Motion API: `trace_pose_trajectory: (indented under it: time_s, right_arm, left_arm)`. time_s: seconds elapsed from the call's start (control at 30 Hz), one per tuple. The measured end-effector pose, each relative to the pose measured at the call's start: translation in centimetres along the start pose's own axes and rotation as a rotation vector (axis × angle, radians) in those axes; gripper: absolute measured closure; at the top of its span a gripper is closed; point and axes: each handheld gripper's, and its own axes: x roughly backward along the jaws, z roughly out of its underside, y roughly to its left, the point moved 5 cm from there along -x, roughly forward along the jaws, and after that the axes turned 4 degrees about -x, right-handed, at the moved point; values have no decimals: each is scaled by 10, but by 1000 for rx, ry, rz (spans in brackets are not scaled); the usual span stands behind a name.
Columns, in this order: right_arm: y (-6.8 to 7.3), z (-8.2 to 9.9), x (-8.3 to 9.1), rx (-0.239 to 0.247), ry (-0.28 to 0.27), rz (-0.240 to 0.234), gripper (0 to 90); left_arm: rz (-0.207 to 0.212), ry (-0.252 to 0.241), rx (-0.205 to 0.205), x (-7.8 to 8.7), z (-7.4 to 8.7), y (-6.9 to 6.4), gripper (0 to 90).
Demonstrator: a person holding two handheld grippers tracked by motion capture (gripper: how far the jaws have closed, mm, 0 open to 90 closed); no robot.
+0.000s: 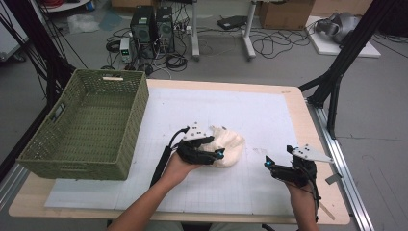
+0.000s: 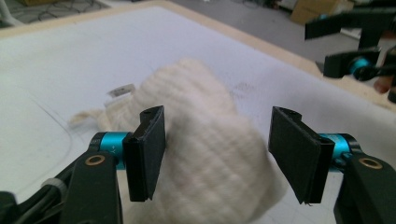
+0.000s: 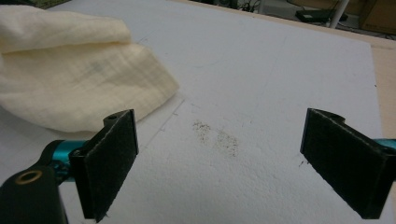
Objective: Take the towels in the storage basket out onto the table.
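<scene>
Left gripper (image 2: 217,154) gapes wide around the cream cloth (image 2: 205,140), pads unpressed.

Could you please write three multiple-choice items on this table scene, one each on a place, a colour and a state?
1. Where does the basket stand?
A. at the table's left end
B. at the table's right end
C. on the floor

2. What colour is the cloth?
A. red
B. cream
C. black

3. How do the left gripper's fingers stand?
A. apart, with the cloth between them
B. clamped on the basket rim
C. shut on nothing

Answers: 1 A, it sits at the left edge in the high view. 2 B, pale cream weave. 3 A, the left gripper view shows the gap.
</scene>
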Motion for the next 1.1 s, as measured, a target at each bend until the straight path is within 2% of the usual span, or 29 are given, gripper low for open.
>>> trace_pose_trajectory:
  time_s: [0.07,0.1,0.13,0.17,0.2,0.27,0.33,0.37,0.43,0.5,0.53,0.63,0.77,0.83,0.9,1.0,1.1]
  right_arm:
    - [0,0,0,-4,1,-1,105]
    - [0,0,0,-3,1,0,105]
    - [0,0,0,-1,1,1,105]
    - [1,0,0,-2,3,1,105]
    - [1,0,0,-4,4,1,105]
    - [1,1,0,-9,5,1,105]
    - [1,1,0,-3,6,2,105]
    - [1,1,-1,-3,10,3,105]
    - [1,1,-2,-9,14,2,105]
    - [1,1,-3,-16,22,1,105]
    - [1,2,-3,-19,25,1,105]
    - [1,2,-5,-19,31,1,105]
    - [1,3,-8,-18,51,-10,104]
    - [2,5,-9,-11,64,-13,105]
    - [1,5,-10,-6,71,-11,105]
    - [0,5,-13,-14,68,-7,104]
    - [-1,6,-14,-15,76,-6,105]
  left_arm:
    - [-11,-13,-1,5,-2,3,371]
    - [-37,-37,5,15,-3,11,371]
    - [-37,-37,5,15,-3,11,371]
    - [-71,-50,9,26,-1,21,371]
    - [-71,-50,9,26,-1,21,372]
    - [-122,-56,31,44,8,38,374]
    - [-134,-53,35,48,11,42,376]
    - [-163,-50,45,57,21,50,380]
    - [-183,-34,57,64,30,57,380]
    - [-193,-34,59,67,33,60,357]
    - [-221,-43,71,72,38,64,328]
    - [-228,-52,92,76,41,67,225]
    - [-230,-61,105,82,42,71,219]
    - [-230,-53,96,85,43,72,219]
    - [-229,-66,91,87,45,72,219]
    - [-224,-54,95,87,48,74,215]
    - [-216,-73,98,87,47,74,218]
